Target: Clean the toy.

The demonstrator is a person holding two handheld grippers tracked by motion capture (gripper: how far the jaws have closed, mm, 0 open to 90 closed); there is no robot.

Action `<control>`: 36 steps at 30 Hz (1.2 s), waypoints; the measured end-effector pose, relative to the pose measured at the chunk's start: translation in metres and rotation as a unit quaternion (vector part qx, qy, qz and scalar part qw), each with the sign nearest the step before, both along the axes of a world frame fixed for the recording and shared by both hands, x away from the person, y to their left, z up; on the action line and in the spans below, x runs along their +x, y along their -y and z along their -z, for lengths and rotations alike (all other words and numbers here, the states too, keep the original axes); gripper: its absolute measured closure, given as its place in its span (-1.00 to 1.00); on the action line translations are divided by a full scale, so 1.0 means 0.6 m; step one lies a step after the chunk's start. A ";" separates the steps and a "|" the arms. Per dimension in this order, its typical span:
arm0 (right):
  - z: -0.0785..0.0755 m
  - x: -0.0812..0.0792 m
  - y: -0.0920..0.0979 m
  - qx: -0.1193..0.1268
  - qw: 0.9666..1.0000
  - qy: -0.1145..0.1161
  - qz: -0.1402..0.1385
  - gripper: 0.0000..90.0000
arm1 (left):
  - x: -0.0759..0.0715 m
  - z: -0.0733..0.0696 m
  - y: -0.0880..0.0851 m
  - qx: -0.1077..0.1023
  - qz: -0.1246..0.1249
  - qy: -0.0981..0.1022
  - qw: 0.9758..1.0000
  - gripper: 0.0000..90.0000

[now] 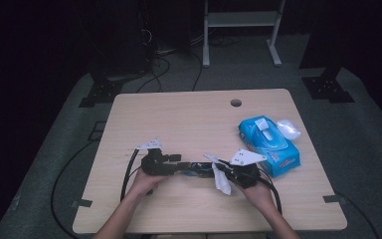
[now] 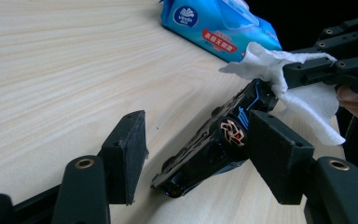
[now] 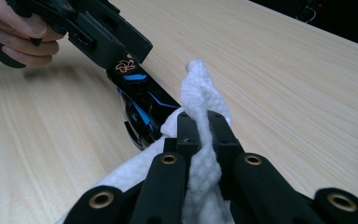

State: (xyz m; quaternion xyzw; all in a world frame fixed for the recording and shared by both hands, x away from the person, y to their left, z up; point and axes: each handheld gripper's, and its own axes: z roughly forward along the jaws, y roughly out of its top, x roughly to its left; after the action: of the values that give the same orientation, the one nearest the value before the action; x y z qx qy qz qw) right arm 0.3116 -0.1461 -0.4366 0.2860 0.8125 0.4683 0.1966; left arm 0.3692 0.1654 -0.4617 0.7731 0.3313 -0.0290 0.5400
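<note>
A black toy car [image 1: 194, 168] with blue stripes lies low over the table [image 1: 179, 119] between my two grippers. My left gripper [image 1: 180, 165] holds its left end. In the left gripper view the car [image 2: 205, 149] sits slantwise between the pads, pressed against the right pad [image 2: 275, 158]. My right gripper [image 1: 220, 168] is shut on a white wipe [image 1: 222, 183]. In the right gripper view the wipe [image 3: 200, 88] bulges up between the closed fingertips of my right gripper [image 3: 203, 123] and rests against the car's [image 3: 144, 98] far end.
A blue pack of wet wipes [image 1: 268, 139] lies at the table's right side, with a crumpled clear wrapper [image 1: 288, 129] behind it. A round cable hole [image 1: 236, 103] sits near the far edge. Cables trail off the near edge.
</note>
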 end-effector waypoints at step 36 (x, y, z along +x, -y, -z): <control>0.031 0.029 -0.014 -0.030 0.997 -0.066 -0.009 0.87 | -0.048 0.012 0.036 0.121 0.073 0.084 0.986 -0.57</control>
State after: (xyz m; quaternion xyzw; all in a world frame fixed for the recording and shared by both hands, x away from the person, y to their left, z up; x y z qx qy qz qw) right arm 0.3289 -0.1374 -0.4551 0.3034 0.8396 0.4259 0.1469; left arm 0.3401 0.1440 -0.4689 0.8546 0.2284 0.0366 0.4648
